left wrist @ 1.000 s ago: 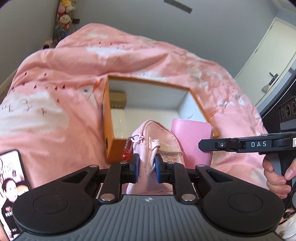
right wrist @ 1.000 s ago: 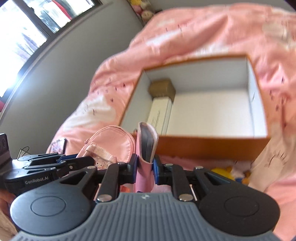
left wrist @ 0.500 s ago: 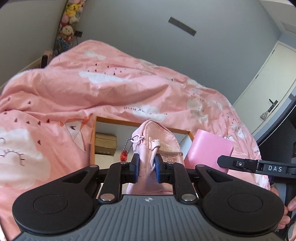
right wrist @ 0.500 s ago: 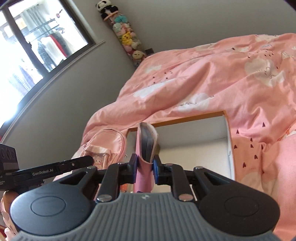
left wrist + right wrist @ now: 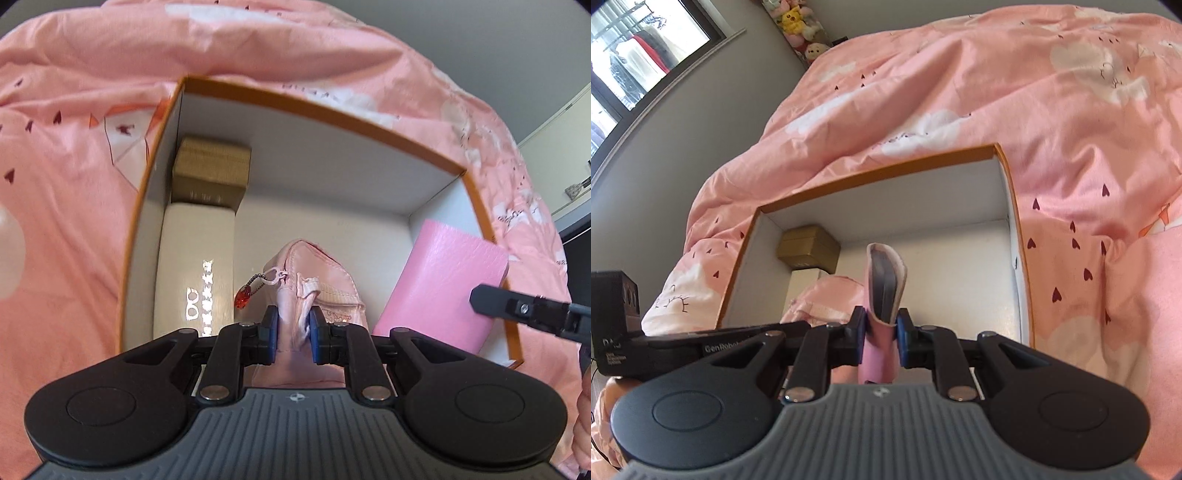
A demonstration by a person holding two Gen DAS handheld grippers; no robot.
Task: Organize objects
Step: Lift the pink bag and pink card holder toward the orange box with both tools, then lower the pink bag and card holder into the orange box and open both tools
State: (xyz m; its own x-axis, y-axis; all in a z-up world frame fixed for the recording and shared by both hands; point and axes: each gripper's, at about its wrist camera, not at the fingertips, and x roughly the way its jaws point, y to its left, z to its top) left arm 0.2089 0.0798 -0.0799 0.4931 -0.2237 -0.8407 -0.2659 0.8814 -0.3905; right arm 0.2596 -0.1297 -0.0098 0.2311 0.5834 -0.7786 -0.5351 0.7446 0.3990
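My left gripper (image 5: 292, 329) is shut on a small pink zip pouch (image 5: 317, 273) with a red charm (image 5: 243, 297), held over the inside of an orange box (image 5: 332, 110) with white walls. My right gripper (image 5: 881, 334) is shut on a pink-covered notebook (image 5: 884, 284), held upright over the same orange box (image 5: 871, 173). The pink notebook (image 5: 443, 280) shows at the box's right side in the left wrist view, and the pouch (image 5: 827, 295) shows left of it in the right wrist view.
Inside the box, along its left wall, lie a brown carton (image 5: 210, 173) and a long white box (image 5: 195, 273). The box rests on a pink cloud-print duvet (image 5: 1034, 92). Plush toys (image 5: 798, 22) hang by a window; a door (image 5: 561, 162) stands at the right.
Both grippers have come forward and down over the box with their loads; the box's inside now fills both views, and the phone at the left is out of sight.
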